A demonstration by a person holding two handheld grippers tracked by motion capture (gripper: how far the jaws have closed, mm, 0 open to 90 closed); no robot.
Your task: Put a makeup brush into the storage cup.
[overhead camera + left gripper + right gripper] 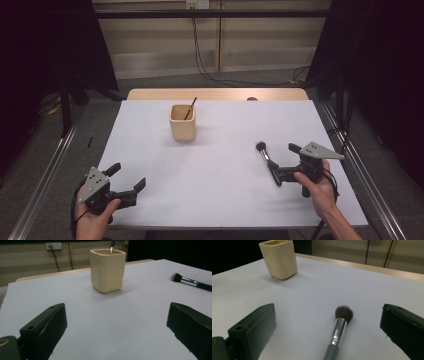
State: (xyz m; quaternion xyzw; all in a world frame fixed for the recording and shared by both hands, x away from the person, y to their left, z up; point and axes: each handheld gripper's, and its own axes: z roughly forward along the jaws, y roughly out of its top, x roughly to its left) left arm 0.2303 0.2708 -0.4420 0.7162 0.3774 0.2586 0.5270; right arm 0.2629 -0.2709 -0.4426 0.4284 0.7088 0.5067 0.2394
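I note right gripper (328,330) wide open, jaws straddling brush (338,332) lying flat near tabletop's right edge, not gripped; left gripper (127,181) open, empty, near left corner; cup (182,122) toward far edge

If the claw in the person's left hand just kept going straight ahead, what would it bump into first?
Probably the cream square cup. It stands nearly dead ahead of the open left claw with bare white table between; the makeup brush lies off to one side.
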